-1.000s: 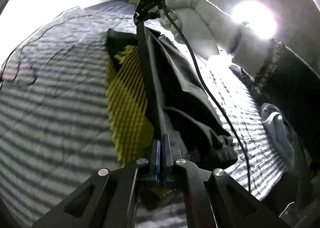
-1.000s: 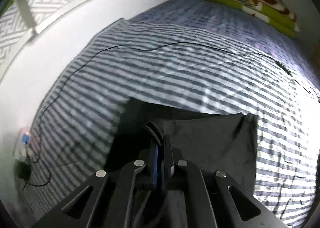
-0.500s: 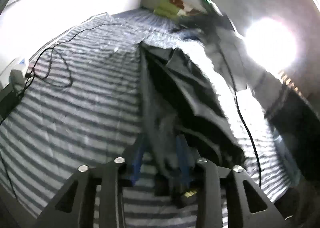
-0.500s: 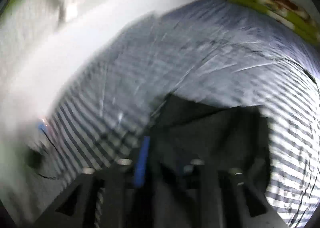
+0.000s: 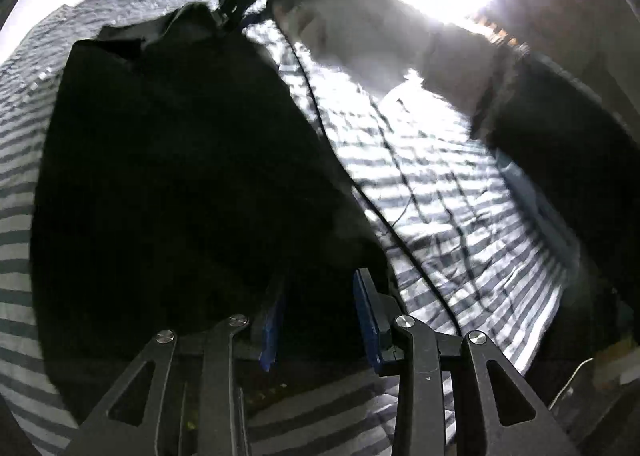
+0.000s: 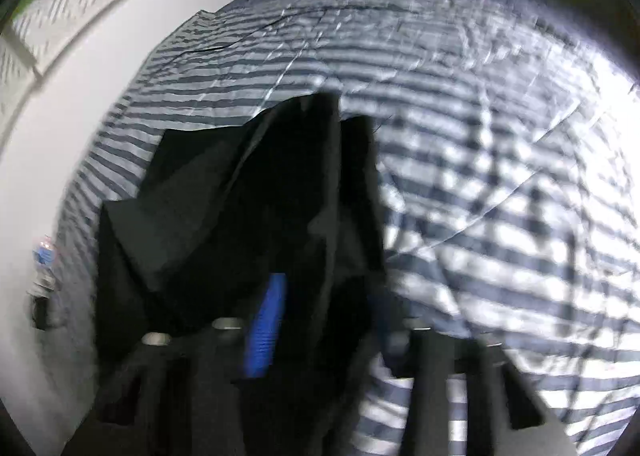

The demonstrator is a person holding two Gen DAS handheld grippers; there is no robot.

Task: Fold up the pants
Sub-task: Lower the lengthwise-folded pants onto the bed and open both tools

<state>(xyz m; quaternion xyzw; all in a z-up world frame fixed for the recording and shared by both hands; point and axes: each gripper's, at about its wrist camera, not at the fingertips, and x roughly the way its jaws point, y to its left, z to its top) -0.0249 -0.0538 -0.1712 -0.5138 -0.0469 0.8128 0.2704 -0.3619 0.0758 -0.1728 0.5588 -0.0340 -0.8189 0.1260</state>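
The black pants [image 5: 168, 176] lie on the striped bedsheet [image 5: 440, 192], and every place below is told from them. In the left wrist view their long axis runs from the left gripper [image 5: 320, 320] away toward the right gripper [image 5: 240, 0], which sits at their far end. The left gripper's blue-padded jaws stand wide apart over the near edge of the cloth, gripping nothing. A white-gloved hand [image 5: 340, 24] holds the right gripper, and a black cable [image 5: 360, 192] runs along the pants' right edge. In the right wrist view the pants [image 6: 240, 208] are bunched and ridged, stretching away toward the far bedsheet [image 6: 480, 136]. The right gripper [image 6: 320, 316] has its jaws parted with cloth draped between them; blur hides whether the pads touch it.
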